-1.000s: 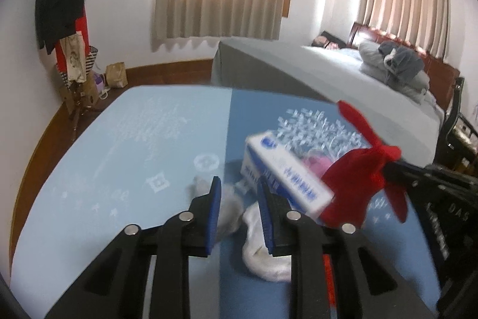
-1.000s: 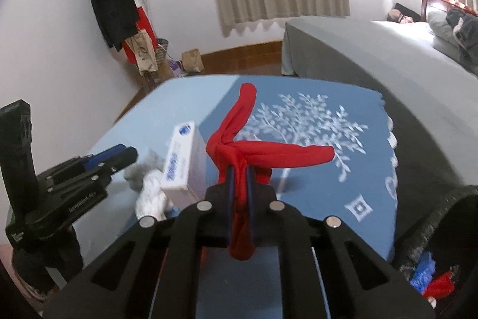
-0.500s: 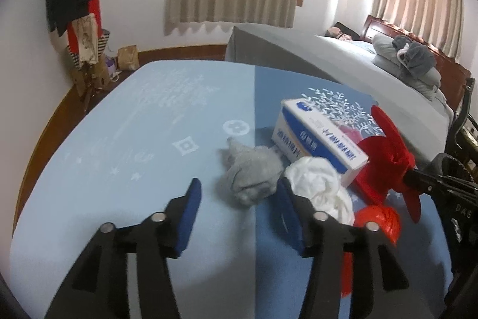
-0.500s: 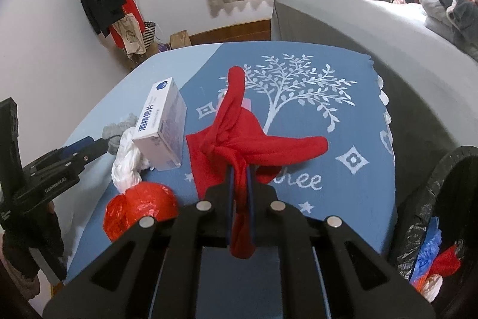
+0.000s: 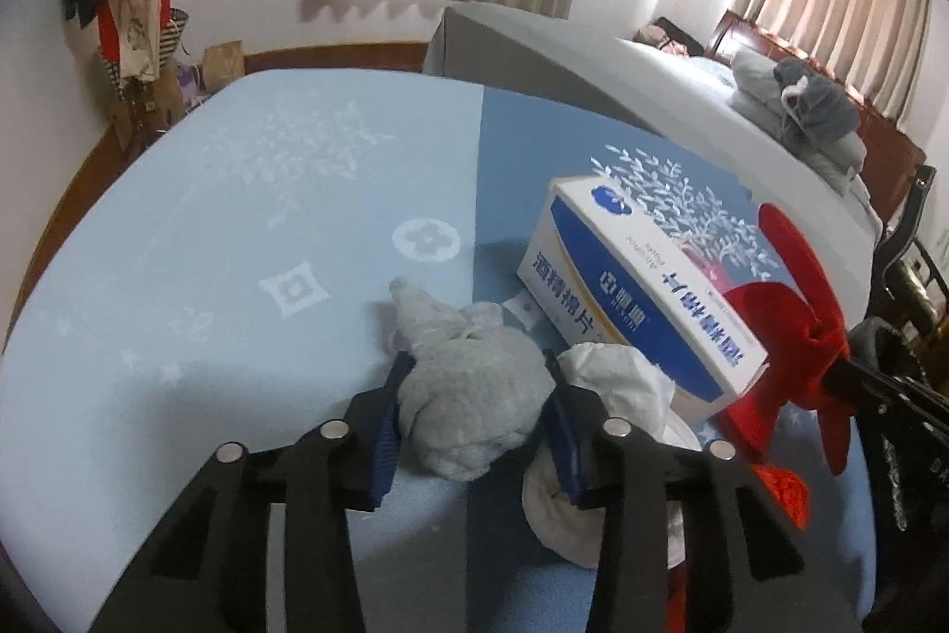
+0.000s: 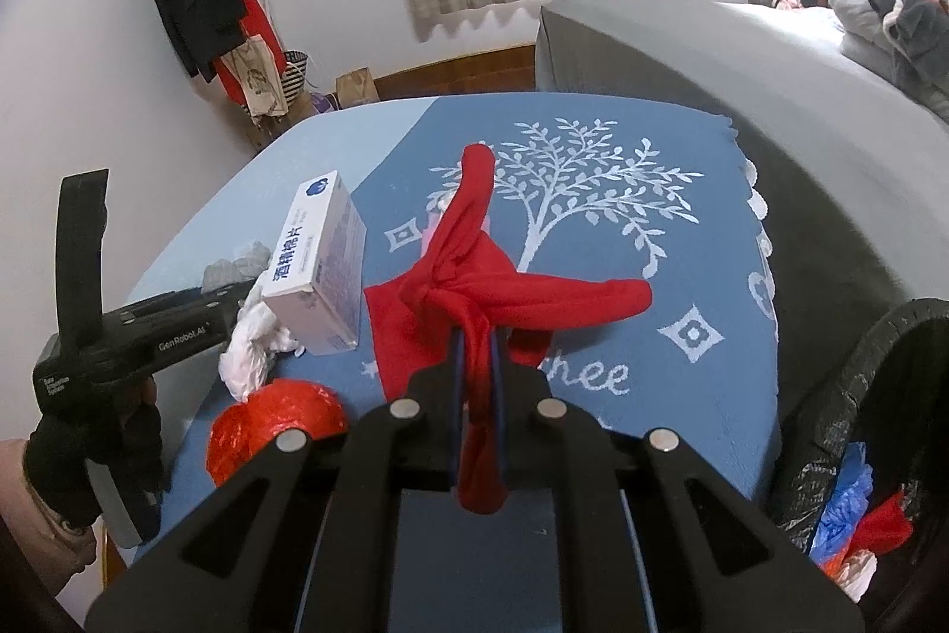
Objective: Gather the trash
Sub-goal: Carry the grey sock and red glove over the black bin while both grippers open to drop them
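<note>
— Status?
— My right hand-held gripper (image 6: pixel 474 366) pinches the red cloth (image 6: pixel 474 271); left hand-held gripper (image 5: pixel 474 395) spread around the grey wad (image 5: pixel 468 395).
— Remaining?
— Beside the swab box (image 5: pixel 640 295): white wad (image 5: pixel 617 384), red ball (image 6: pixel 279 425). Bin (image 6: pixel 854 395) part-filled.

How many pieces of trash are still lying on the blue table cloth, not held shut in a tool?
4: the grey wad between the open left tool's fingers, the white crumpled tissue, the box and the red foil ball. Others may be hidden beneath.
</note>
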Demonstrator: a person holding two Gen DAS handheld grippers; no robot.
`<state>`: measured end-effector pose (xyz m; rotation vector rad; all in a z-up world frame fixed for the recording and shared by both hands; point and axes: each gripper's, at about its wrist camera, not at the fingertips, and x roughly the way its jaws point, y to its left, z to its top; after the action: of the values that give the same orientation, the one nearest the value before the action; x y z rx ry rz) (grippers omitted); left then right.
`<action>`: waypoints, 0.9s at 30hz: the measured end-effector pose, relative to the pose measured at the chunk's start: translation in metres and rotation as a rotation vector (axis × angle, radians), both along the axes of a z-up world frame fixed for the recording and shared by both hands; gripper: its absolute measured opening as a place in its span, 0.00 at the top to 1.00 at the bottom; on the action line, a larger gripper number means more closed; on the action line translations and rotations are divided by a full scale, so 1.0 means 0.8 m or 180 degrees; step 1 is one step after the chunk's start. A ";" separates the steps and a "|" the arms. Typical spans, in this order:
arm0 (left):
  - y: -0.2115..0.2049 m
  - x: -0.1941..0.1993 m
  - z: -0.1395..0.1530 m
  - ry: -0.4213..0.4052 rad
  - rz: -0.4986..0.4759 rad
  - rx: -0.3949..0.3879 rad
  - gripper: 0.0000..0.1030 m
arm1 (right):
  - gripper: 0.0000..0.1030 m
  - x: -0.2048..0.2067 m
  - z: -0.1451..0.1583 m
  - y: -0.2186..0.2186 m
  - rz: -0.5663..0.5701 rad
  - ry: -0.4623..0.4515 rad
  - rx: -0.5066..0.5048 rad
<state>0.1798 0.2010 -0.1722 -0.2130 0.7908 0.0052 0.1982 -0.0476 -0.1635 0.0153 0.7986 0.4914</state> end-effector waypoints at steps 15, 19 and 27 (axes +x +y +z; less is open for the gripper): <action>-0.041 -0.047 0.085 -0.0555 -0.0052 0.0305 0.60 | 0.92 -0.028 0.064 -0.021 -0.0006 -0.0338 0.0174; -0.069 -0.049 0.103 -0.0639 -0.0197 0.0257 0.60 | 0.92 -0.038 0.081 -0.036 -0.0058 -0.0422 0.0189; -0.133 -0.050 0.119 -0.0738 -0.0524 0.0158 0.60 | 0.92 -0.057 0.103 -0.083 -0.0281 -0.0536 0.0234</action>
<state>0.1396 0.0949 -0.0772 -0.0984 0.5746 -0.1526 0.1528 -0.1140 -0.0810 0.0761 0.6120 0.4323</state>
